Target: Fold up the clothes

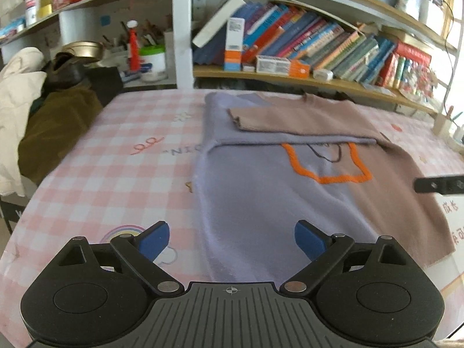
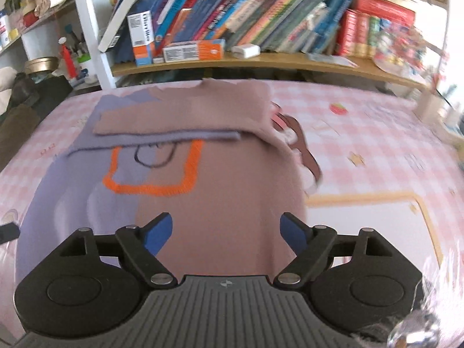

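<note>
Knitwear in two colours, a sweater (image 1: 261,191) half lavender and half dusty brown, lies flat on the pink checked tablecloth (image 1: 116,156) in front of a bookshelf (image 1: 304,43) of leaning books. Its far part is folded over itself, so that a brown sleeve (image 1: 290,119) lies across a lavender layer, and the fold's edge runs just above an orange outline (image 1: 327,171) stitched on the chest (a dark line drawing sits partly hidden under that fold).

From the left wrist camera, the left gripper (image 1: 232,243) hangs over the near lavender part of the sweater. Its blue pads (image 1: 155,240) stand wide apart with nothing between them but the cloth lying below; whether they touch the knit I cannot tell. A black tip of the other tool pokes in at the right edge of this view.

From the right wrist camera, the right gripper (image 2: 226,235) hangs over the brown half, near the sweater's right edge. Its jaws are spread wide and grasp nothing; the fabric lies beneath and ahead of the fingers (image 2: 293,233). The view is blurred.
</note>
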Motion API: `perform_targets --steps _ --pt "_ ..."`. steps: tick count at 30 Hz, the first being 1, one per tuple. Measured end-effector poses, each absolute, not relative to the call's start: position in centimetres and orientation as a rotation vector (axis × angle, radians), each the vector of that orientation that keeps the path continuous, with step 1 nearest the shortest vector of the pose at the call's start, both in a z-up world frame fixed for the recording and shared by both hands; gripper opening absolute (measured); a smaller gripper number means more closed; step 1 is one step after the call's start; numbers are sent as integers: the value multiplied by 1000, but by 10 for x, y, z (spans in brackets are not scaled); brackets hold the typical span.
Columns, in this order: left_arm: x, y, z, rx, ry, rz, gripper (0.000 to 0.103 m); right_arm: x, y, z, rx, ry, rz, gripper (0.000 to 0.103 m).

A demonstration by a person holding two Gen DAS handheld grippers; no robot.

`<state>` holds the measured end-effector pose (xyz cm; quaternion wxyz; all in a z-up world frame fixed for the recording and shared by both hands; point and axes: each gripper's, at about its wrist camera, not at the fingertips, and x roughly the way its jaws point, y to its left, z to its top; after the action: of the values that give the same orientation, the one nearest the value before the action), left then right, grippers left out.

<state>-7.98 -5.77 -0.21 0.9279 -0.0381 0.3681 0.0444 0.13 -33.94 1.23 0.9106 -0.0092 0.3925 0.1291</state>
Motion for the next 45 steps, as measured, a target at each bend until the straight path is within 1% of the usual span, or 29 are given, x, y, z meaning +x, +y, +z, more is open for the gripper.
perform_targets --steps 10,20,24,27,28,29,30,31,32,33,34,35,39,40,42,43,44,45 --pt "-86 -57 -8 -101 810 135 96 -49 -372 2 67 860 151 83" --pt "-92 -41 -19 -201 870 187 96 -57 -398 -8 179 917 175 85" --pt "-95 -35 -21 -246 861 194 95 -56 -404 -13 233 940 186 85" --pt "-97 -32 -21 -269 847 198 91 -54 -407 -16 247 958 167 84" --pt "-97 -32 -22 -274 844 197 84 -54 -409 -17 262 959 171 82" --pt "-97 -31 -22 -280 842 196 75 -53 -411 -18 276 959 175 78" --pt "-96 -31 -23 -283 844 195 70 -53 -413 -18 290 960 179 73" --pt "-96 -31 -23 -284 847 195 62 -53 -414 -18 296 958 185 69" --pt "-95 -30 -25 -288 850 197 56 -52 -414 -19 301 956 190 63" --pt "-94 -29 -26 -291 853 201 54 -51 -413 -19 299 954 190 57" --pt "-93 -27 -28 -296 857 206 49 -50 -413 -19 300 952 193 54" --pt "-92 -26 -30 -303 860 210 47 -48 -413 -19 302 949 195 47" --pt "-85 -23 -35 -313 864 213 45 -39 -413 -20 300 945 203 35" --pt "-83 -24 -35 -311 861 212 41 -37 -412 -20 300 944 205 33" --pt "-80 -25 -35 -323 859 198 30 -34 -411 -21 299 944 209 25" --pt "-79 -26 -36 -330 859 191 15 -32 -409 -22 298 944 212 23" --pt "-78 -27 -35 -333 856 188 10 -30 -407 -22 292 943 217 23" --pt "-77 -29 -35 -334 852 187 8 -28 -405 -21 282 943 227 20"
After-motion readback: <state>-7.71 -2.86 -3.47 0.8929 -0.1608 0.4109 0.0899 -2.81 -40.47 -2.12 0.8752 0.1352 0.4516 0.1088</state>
